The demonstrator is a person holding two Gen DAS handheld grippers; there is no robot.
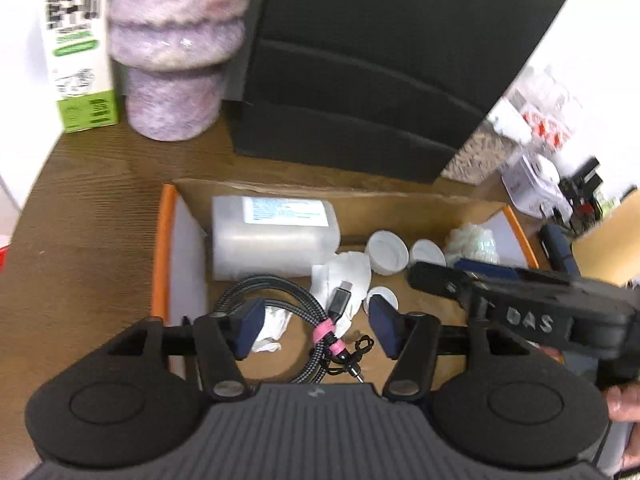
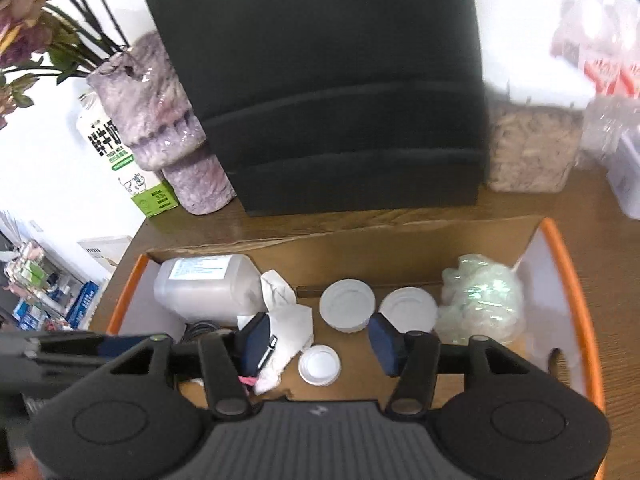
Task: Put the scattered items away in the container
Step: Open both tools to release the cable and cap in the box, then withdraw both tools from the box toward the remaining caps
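A: Cardboard box (image 1: 168, 240) with orange edges sits on the wooden table (image 1: 92, 216); inside: plastic bottle (image 1: 272, 236), braided cable (image 1: 280, 312), tissue (image 1: 352, 272), three white caps (image 2: 347, 305), mesh wad (image 2: 480, 304).

B: Claws?

A: Left gripper (image 1: 316, 328) hangs over the cable, jaws parted, holding nothing. Right gripper (image 2: 320, 340) hangs over the small cap (image 2: 319, 364), jaws parted, empty too.

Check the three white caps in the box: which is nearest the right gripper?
The smallest white cap, alone in front between the right gripper's open fingers; the two larger caps lie farther back.
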